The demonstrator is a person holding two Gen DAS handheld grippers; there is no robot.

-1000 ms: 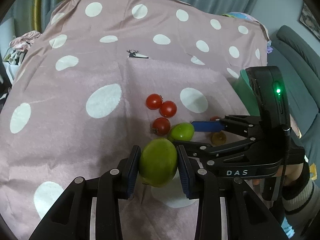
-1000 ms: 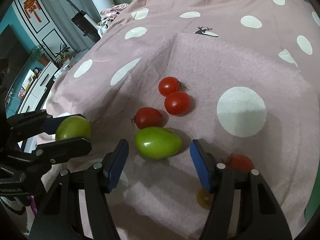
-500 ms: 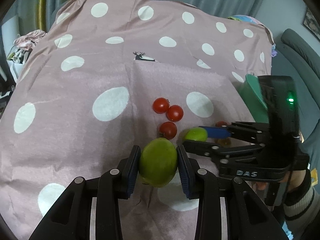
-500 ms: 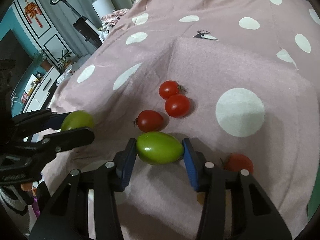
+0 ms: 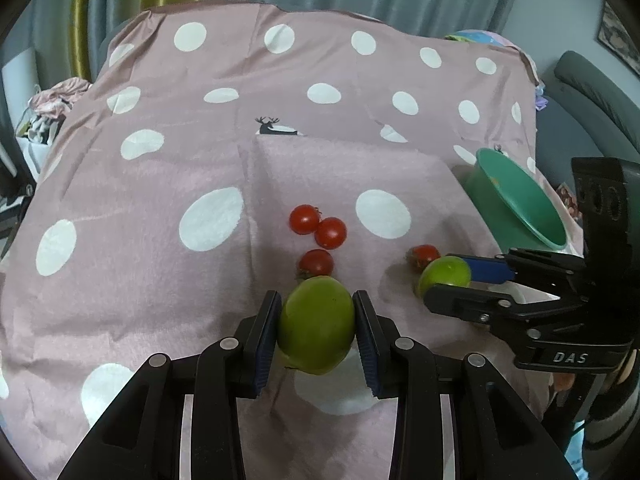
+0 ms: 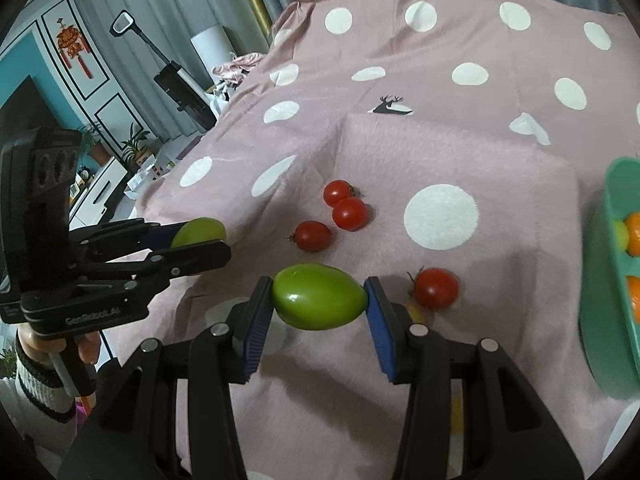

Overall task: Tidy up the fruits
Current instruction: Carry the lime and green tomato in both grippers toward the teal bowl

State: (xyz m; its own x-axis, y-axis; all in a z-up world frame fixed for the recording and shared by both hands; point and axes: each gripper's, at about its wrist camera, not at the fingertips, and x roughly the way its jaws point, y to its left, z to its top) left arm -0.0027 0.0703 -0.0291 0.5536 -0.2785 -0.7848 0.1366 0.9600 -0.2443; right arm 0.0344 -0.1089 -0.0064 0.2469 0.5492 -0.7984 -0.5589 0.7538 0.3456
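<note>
Left gripper [image 5: 316,322]: pads pinched on a round green fruit [image 5: 316,324], one pad on each side; fruit held above the cloth.
Right gripper [image 6: 318,300]: pads clamped end to end on an oval green fruit [image 6: 319,296]; the jaws were closing within the last second and now press on the fruit, which is held clear of the cloth.
Cloth [image 5: 140,272]: pink with white dots, spread under both grippers.
Tomato, nearest [image 6: 435,287]: red, on the cloth just beyond and right of the right gripper's right pad, apart from it. In the left wrist view it sits just behind the oval green fruit [image 5: 445,274].
Tomato, single [image 5: 316,262]: red, on the cloth just beyond the round green fruit; beyond and slightly left of the oval fruit in the right wrist view.
Tomato pair [image 5: 318,225]: two red tomatoes touching each other, farther out than the single one.
Bowl [image 5: 516,196]: green, on the cloth to the right of both grippers, tilted toward the left wrist camera. Right wrist view shows orange fruit [image 6: 633,232] and a small yellow-green piece inside.
Hands: a hand [image 6: 86,346] with a striped cuff grips the left gripper's handle; the hand on the right gripper is mostly hidden behind its body.
Far field: curtains behind the cloth; a grey sofa to the right.
</note>
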